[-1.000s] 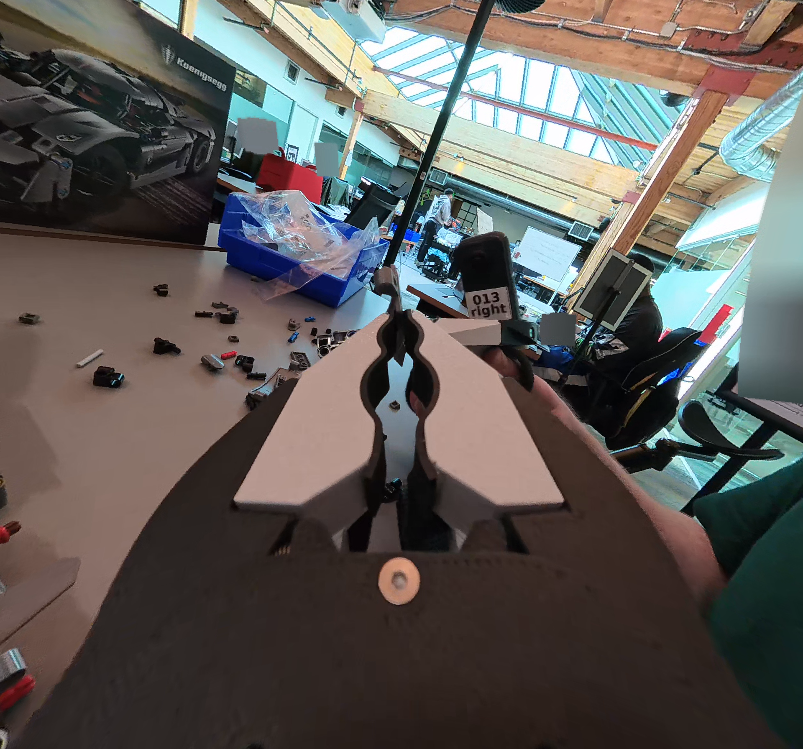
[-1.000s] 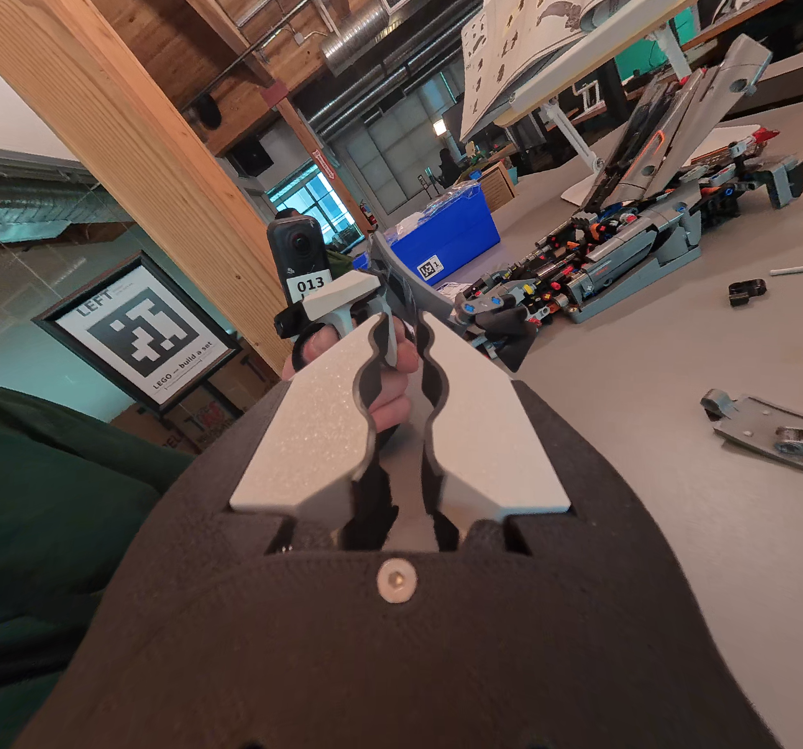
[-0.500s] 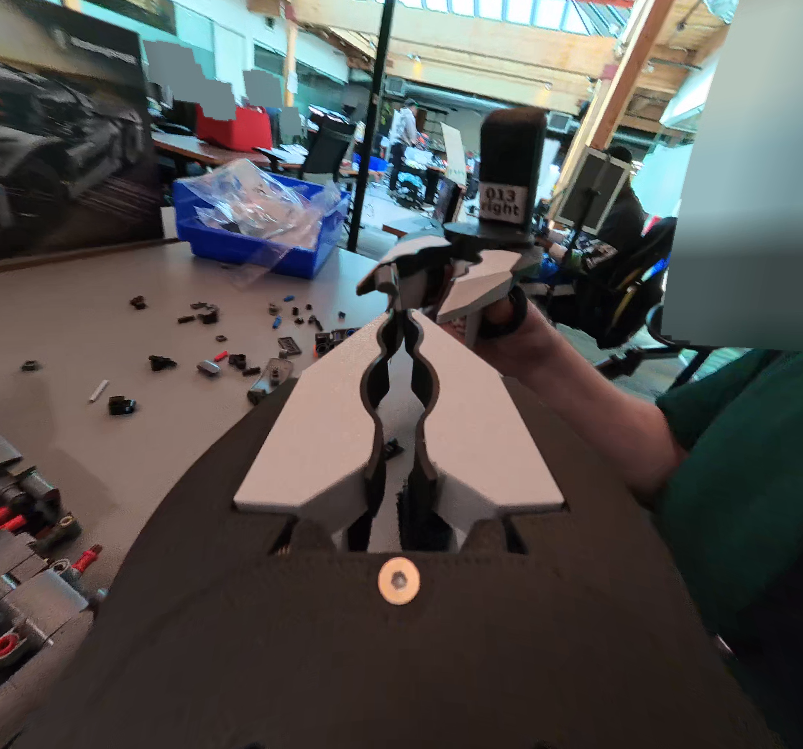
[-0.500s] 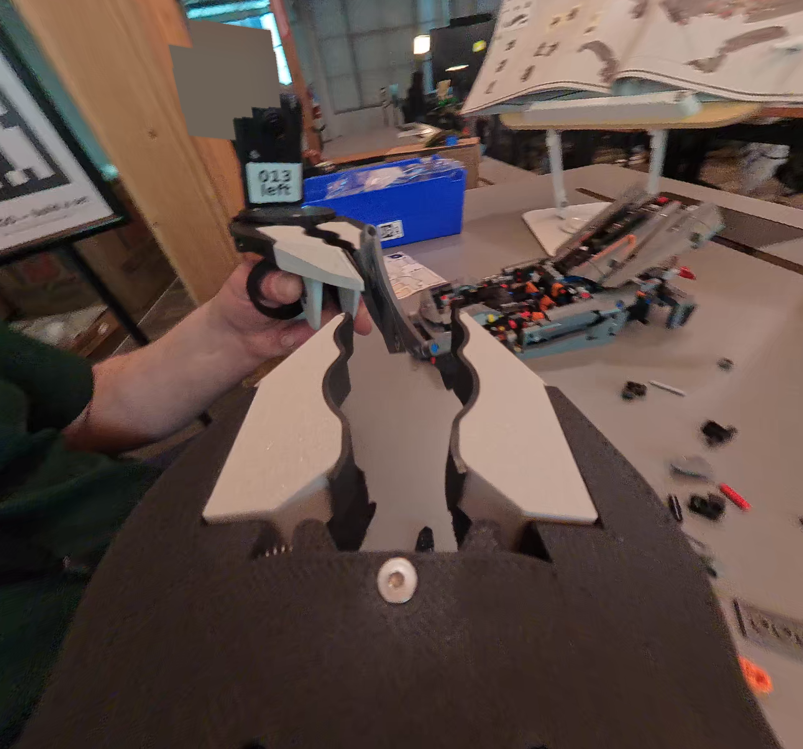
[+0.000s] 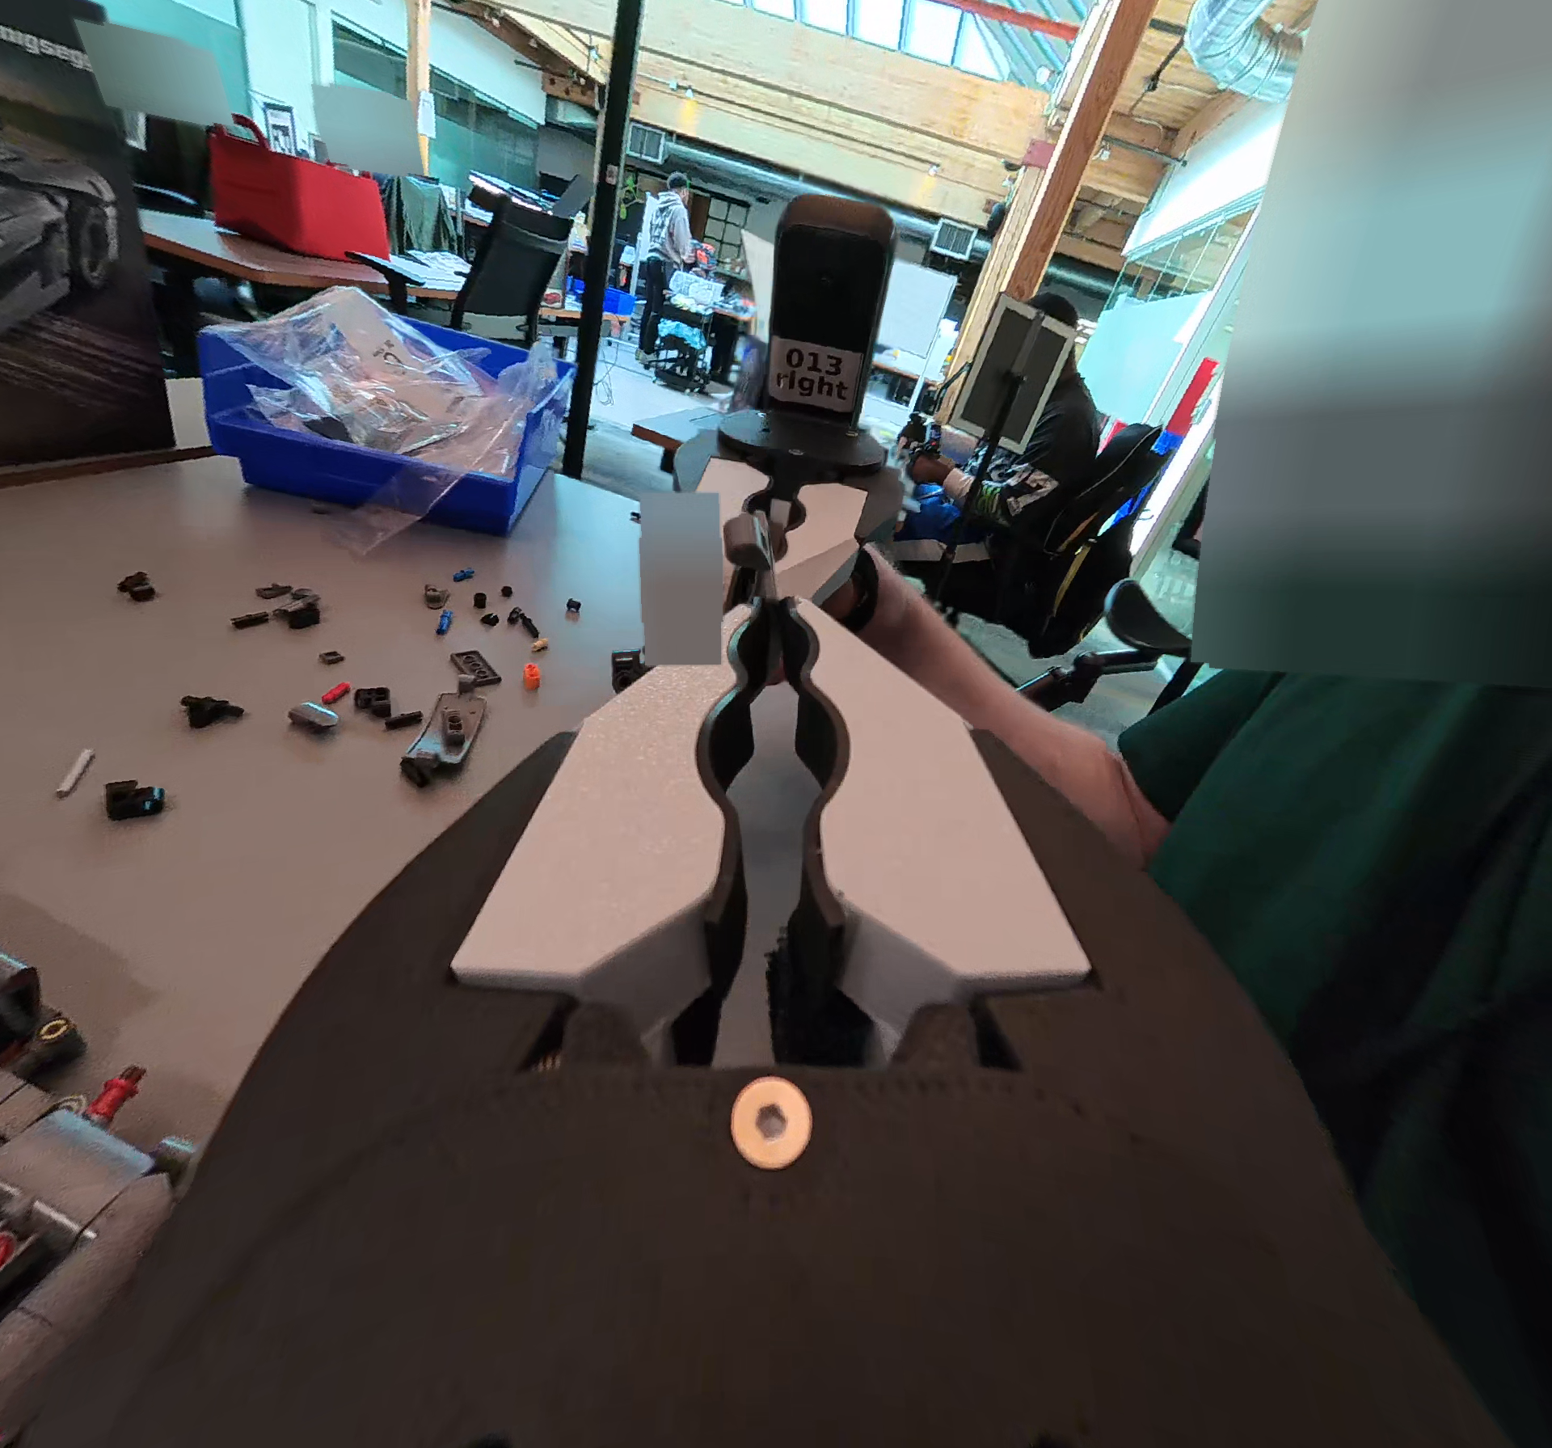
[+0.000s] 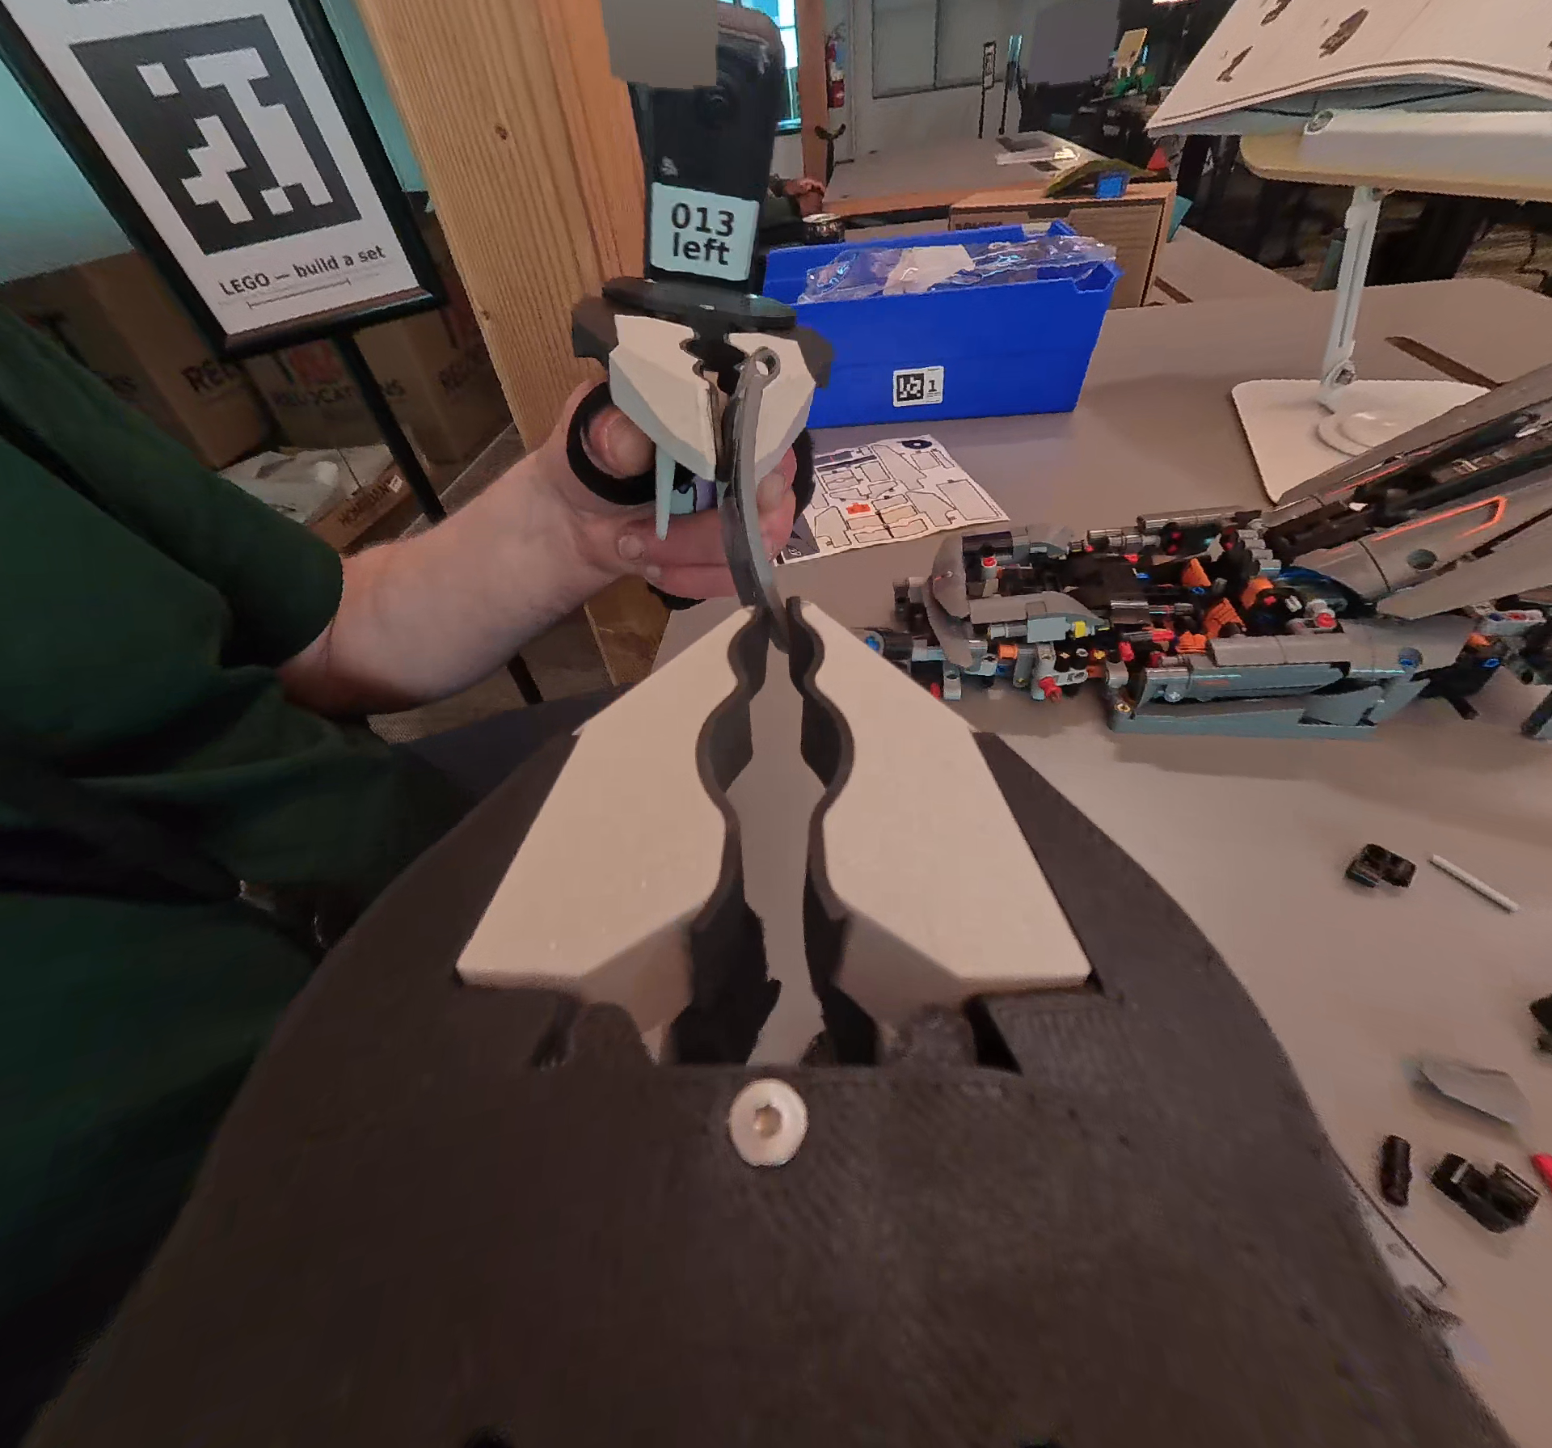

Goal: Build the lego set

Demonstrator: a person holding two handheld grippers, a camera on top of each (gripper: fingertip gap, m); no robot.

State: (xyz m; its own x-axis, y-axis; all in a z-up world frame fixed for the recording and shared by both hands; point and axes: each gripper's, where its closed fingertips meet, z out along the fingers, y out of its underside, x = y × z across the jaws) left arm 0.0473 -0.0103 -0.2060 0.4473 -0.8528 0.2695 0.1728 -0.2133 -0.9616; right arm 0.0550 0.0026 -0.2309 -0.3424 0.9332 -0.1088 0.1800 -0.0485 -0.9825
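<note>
Grippers face each other above the table edge, tip to tip, with one curved grey piece (image 6: pixel 747 484) bridging them. The right gripper (image 6: pixel 777 622) has its fingers nearly together, pinching the lower end of that piece at the tips. The left gripper (image 5: pixel 773 622) is likewise closed down to a sliver, and the piece's far end (image 5: pixel 747 547) sits at its tips; in the right wrist view the same end lies between the left gripper's (image 6: pixel 722 400) white fingers. Each tool is held by a hand (image 6: pixel 672 534); the other forearm (image 5: pixel 991 702) runs back to a green sleeve.

Right of the right gripper, on the grey table (image 6: pixel 1218 862), lies the half-built car (image 6: pixel 1176 610), with a sticker sheet (image 6: pixel 890 484) and a blue bin (image 6: pixel 949 332) beyond it. Left of the left gripper, loose parts (image 5: pixel 369 685) are scattered on the table, and farther off stands another blue bin (image 5: pixel 378 458) holding clear bags.
</note>
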